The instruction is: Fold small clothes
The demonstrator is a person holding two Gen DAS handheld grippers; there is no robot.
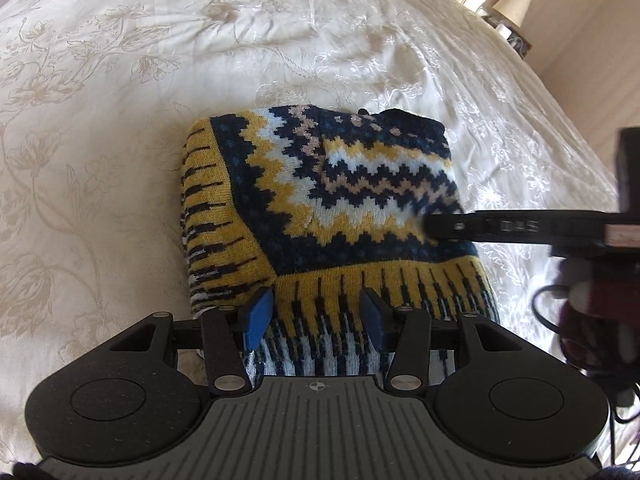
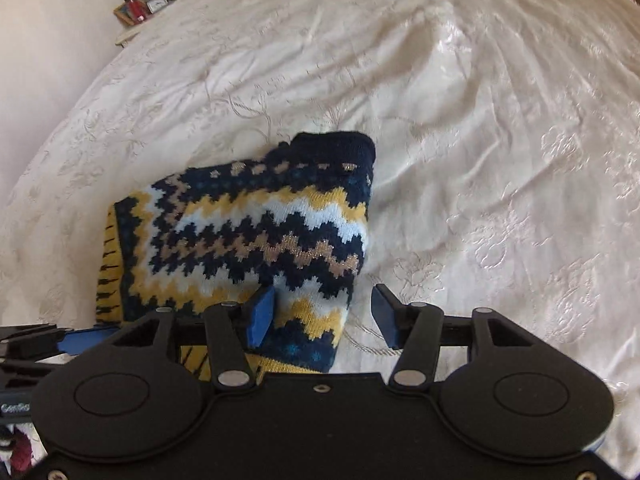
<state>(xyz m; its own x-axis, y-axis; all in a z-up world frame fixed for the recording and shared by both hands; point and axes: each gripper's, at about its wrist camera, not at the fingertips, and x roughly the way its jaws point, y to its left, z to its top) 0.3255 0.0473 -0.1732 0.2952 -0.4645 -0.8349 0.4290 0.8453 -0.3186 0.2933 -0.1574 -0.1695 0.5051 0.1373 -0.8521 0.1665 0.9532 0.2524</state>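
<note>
The knitted sweater (image 1: 332,208), patterned in navy, mustard, white and tan zigzags, lies on a cream embroidered bedspread (image 1: 120,80), near the edge closest to us. We see it already gathered into a compact, roughly square bundle: one side is turned in along a diagonal crease, and a fringe-like striped band runs along its near edge. A dark collar or cuff pokes out at the far corner.

Our left gripper (image 1: 316,316) hangs just above the near striped edge. Its blue pads stand partly apart with knit showing between them, but they do not appear to press on it. Our right gripper (image 2: 324,318) is at the bundle's right edge; one pad is over the knit, the other over bare bedspread, and the jaws are parted with nothing pinched. From the left view, one of its dark fingers (image 1: 500,226) reaches across the sweater's right side.

We judge the folding to be far along: the main folds look made. What remains, as far as we can tell, is a last fold or a smoothing of the loose far corner. No other clothes are in view.

A bedside table with a lamp (image 1: 512,4) stands beyond the bed.
</note>
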